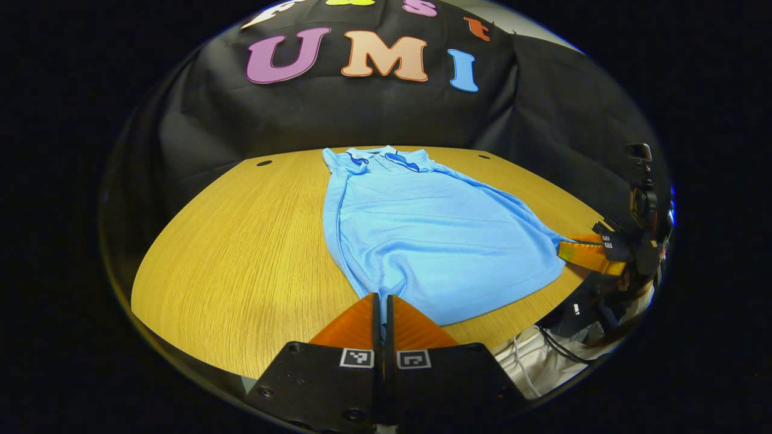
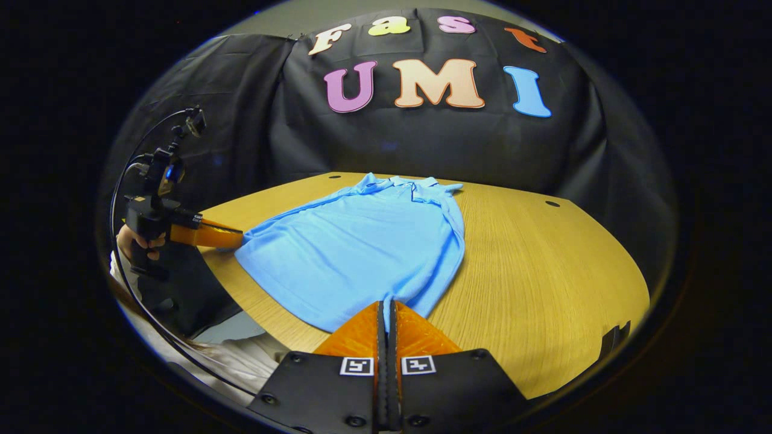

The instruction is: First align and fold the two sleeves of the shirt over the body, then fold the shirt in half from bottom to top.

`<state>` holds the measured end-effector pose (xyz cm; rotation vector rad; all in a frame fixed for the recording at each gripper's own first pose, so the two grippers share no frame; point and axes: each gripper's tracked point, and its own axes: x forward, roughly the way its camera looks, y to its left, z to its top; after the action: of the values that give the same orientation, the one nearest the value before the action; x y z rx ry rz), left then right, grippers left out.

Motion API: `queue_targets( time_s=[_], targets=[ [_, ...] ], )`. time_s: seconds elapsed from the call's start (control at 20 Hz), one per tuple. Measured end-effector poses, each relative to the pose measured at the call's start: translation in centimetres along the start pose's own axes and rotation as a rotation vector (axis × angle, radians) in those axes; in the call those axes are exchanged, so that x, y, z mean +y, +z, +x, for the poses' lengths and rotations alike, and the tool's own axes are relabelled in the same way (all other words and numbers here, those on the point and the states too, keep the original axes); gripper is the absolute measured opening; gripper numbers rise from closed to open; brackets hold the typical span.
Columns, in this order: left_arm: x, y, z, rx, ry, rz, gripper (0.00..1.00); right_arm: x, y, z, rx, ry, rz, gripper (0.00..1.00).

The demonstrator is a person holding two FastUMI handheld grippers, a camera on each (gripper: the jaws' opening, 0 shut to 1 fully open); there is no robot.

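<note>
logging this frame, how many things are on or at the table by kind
light blue polo shirt: 1
handheld grippers: 2, the left gripper and the right gripper, each at a bottom corner of the shirt
wooden table: 1
total: 4

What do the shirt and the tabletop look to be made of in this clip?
Shirt: soft knit cloth, probably a cotton polo weave, matte; it drapes in shallow creases and has a fold-down collar. Table: wood or wood-look laminate, smooth with a slight sheen; fine parallel grain lines run across it, and which of the two cannot be told.
</note>
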<state>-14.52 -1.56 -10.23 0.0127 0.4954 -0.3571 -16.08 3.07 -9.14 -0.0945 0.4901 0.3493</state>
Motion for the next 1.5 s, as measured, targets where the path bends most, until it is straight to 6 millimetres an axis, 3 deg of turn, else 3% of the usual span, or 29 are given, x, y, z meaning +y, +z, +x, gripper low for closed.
queue_targets(
  time_s=[0.25, 0.45, 0.8, 1.1, 1.5],
  targets=[
    [0.5, 3.2, 0.8, -0.05, -0.031, -0.024, 0.0, -0.3, 2.7, 1.4, -0.027, 0.006, 0.014, 0.02],
    [1.6, 7.4, 2.0, -0.105, -0.046, -0.039, 0.0, -1.0, 5.7, 3.3, -0.046, 0.0, 0.022, 0.02],
    [3.6, 13.6, 5.1, -0.171, -0.053, -0.077, 0.0, -3.8, 11.1, 7.4, -0.059, -0.041, 0.02, 0.02],
    [7.0, 17.6, 9.4, -0.166, 0.014, -0.089, 0.0, -6.0, 15.5, 12.5, -0.045, -0.06, 0.033, 0.02],
    [10.4, 23.5, 16.1, -0.14, 0.079, -0.11, 0.0, -9.3, 20.5, 21.8, -0.017, -0.104, 0.064, 0.02]
  ],
)
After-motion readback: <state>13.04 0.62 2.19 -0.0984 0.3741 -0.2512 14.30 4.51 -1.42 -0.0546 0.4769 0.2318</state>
